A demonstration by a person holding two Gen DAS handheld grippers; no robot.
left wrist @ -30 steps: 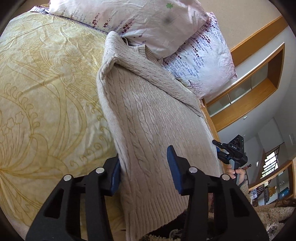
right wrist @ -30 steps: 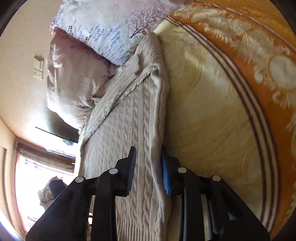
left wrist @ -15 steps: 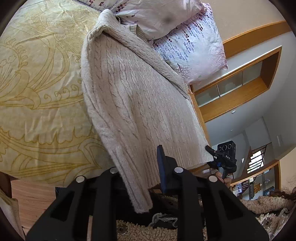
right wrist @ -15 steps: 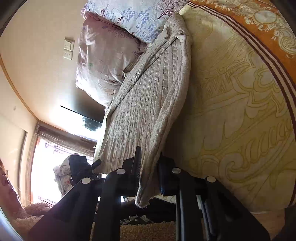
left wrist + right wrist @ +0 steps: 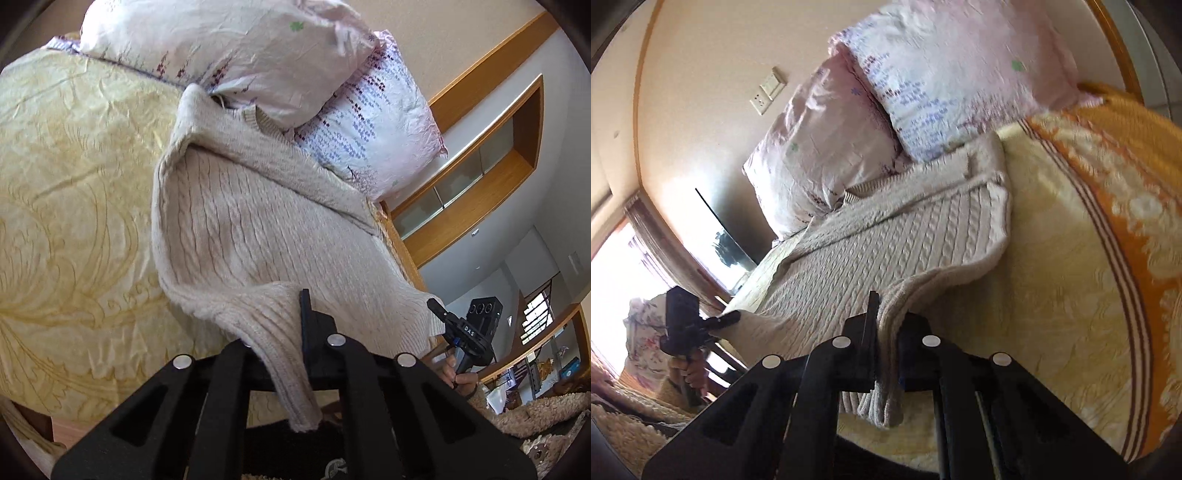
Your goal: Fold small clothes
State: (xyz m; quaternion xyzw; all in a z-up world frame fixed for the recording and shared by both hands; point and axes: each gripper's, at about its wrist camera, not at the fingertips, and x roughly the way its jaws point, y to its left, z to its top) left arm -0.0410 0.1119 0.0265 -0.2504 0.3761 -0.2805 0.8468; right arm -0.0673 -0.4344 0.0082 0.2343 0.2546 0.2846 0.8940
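Note:
A beige cable-knit sweater (image 5: 258,221) lies lengthwise on the yellow bedspread (image 5: 74,229), its collar against the pillows. My left gripper (image 5: 286,332) is shut on one bottom hem corner, and the ribbed hem hangs down between its fingers. In the right wrist view the sweater (image 5: 886,251) stretches toward the pillows, and my right gripper (image 5: 888,343) is shut on the other hem corner. Both corners are lifted off the bed. Each gripper shows in the other's view, the right one (image 5: 439,314) and the left one (image 5: 727,317).
Two floral pillows (image 5: 258,55) lie at the head of the bed. A wooden bed frame edge (image 5: 399,240) runs beside the sweater. The bedspread has an orange border (image 5: 1126,206). A shaggy rug (image 5: 624,428) covers the floor below. A wall socket (image 5: 764,96) sits behind the pillows.
Both grippers closed on the sweater's hem corners and lifted them. They now carry the hem up and forward toward the pillows, bowing the sweater's lower part.

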